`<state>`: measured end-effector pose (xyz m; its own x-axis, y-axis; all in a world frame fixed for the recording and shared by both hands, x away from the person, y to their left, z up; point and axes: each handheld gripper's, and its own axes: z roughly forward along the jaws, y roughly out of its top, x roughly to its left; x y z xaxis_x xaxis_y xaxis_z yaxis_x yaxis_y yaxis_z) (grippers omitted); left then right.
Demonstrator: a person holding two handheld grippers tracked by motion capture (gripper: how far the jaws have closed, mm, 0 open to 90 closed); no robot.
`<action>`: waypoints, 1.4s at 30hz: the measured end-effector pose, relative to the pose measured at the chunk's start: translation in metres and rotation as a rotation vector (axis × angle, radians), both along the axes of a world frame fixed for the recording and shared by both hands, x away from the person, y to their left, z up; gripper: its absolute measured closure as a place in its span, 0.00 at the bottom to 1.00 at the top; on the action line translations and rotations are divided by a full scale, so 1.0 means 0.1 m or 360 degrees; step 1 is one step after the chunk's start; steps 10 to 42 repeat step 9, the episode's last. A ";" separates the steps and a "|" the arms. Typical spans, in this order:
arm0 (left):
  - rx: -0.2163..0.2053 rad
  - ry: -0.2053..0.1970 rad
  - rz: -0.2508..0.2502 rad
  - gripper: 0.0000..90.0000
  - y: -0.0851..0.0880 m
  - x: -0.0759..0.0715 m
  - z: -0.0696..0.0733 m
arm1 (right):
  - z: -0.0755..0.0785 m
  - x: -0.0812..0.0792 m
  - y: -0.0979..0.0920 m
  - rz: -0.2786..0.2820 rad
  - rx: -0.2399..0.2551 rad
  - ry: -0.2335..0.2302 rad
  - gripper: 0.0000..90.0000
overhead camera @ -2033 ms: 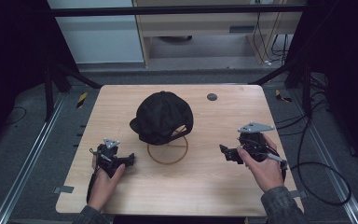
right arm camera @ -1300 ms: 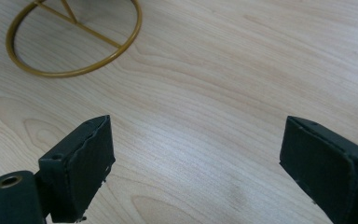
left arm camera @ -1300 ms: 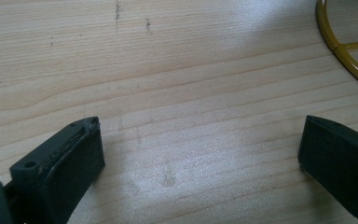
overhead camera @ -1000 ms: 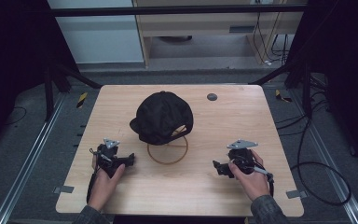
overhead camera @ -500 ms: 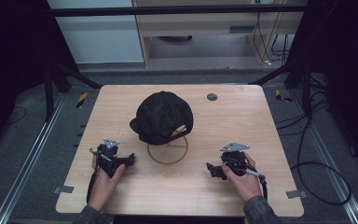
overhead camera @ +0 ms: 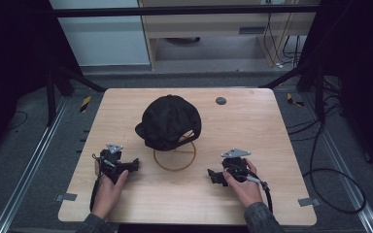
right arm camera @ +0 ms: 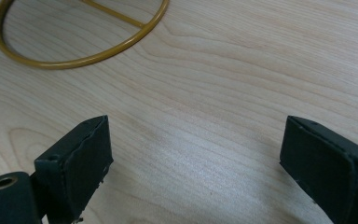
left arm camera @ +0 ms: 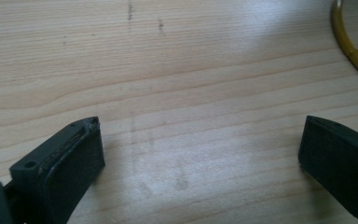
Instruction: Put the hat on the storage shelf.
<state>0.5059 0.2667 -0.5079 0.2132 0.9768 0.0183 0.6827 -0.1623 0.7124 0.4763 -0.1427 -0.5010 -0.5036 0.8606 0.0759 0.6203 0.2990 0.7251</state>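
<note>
A black cap (overhead camera: 171,121) sits on a stand with a round gold wire base (overhead camera: 175,154) in the middle of the wooden table (overhead camera: 252,121). My left gripper (overhead camera: 135,165) rests low on the table to the left of the base, jaws wide apart over bare wood; the left gripper (left arm camera: 200,144) has the gold ring (left arm camera: 352,44) at its upper right. My right gripper (overhead camera: 211,175) lies to the right of the base, pointing left, also open. Beyond the right gripper (right arm camera: 196,154) the gold ring (right arm camera: 81,58) curves at top left.
A small dark round disc (overhead camera: 220,101) lies near the table's far edge, right of the cap. Cables (overhead camera: 330,179) trail on the floor to the right, and metal rails run along both sides of the table.
My right gripper has moved left and toward the near edge, ending closer to the gold base. The left gripper and the cap have stayed put.
</note>
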 end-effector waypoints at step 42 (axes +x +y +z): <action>-0.0002 0.0000 0.0056 0.00 0.05 0.03 0.00 | -0.11 0.02 0.07 -0.0034 -0.0113 -0.0075 0.06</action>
